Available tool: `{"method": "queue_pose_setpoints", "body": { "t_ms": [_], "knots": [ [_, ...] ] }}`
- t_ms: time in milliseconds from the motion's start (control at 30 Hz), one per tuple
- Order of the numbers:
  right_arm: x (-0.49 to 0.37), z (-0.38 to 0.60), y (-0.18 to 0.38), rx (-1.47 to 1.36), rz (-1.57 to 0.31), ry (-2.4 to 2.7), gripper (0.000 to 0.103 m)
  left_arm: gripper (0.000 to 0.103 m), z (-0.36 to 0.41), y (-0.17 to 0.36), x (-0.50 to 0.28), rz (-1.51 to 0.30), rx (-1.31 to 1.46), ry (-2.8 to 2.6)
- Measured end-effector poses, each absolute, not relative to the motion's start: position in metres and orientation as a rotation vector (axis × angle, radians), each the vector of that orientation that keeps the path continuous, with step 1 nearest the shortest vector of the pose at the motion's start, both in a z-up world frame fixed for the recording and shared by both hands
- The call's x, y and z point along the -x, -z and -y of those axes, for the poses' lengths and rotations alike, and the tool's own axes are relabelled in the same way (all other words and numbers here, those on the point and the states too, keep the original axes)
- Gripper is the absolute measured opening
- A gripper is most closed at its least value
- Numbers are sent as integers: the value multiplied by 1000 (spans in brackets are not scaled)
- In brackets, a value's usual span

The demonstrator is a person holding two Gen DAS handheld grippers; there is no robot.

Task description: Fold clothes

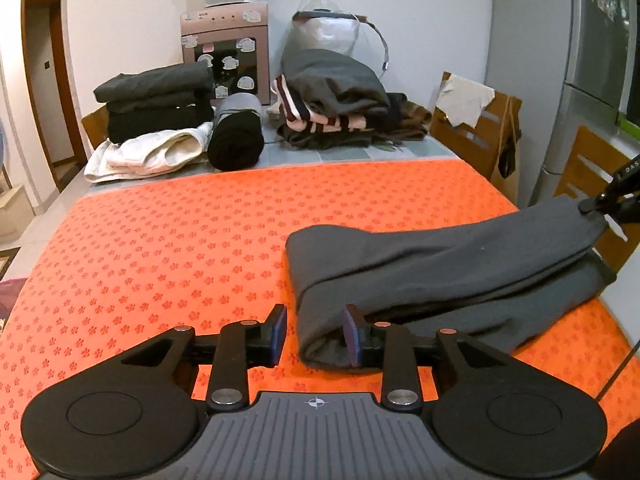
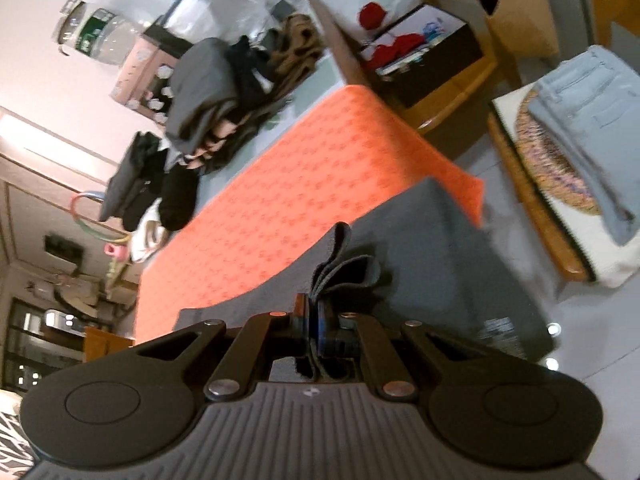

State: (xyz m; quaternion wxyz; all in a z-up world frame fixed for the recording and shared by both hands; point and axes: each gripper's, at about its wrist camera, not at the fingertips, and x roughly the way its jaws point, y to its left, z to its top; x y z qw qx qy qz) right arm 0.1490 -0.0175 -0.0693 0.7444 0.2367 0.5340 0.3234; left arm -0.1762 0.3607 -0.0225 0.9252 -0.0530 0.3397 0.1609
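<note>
Covering the table, an orange mat point(image 1: 180, 240) lay under one grey garment point(image 1: 440, 272) at four o'clock. Two clothes piles point(image 1: 336, 100) stood at twelve. The left gripper point(image 1: 314, 334) was released around its corner; the right gripper point(image 2: 314, 320) clenched its edge.

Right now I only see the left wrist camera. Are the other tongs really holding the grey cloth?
Observer: Yes. The right tongs are shut on a bunched edge of the cloth.
Child: What's past the table on that side?
Observer: A chair with folded pale blue jeans on its cushion.
Child: Anything else?
Observer: A dark box with red things inside, on another wooden seat.
</note>
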Motion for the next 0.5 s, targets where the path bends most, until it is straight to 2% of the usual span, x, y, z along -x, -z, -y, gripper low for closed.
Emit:
{"method": "queue_pose_setpoints", "body": {
  "t_ms": [333,400,467,500],
  "knots": [
    [-168,41,83,-404,-1146,-585,6,48,-342,28,158,-726,37,-262],
    [-169,38,89,-330,-1146,-543,12,48,-336,33,151,-739,3,-250],
    [-165,35,86,-263,-1116,-506,13,48,-331,37,145,-743,-38,-236],
    [-162,34,82,-235,-1091,-499,21,48,-329,40,142,-743,-58,-231]
  ]
}}
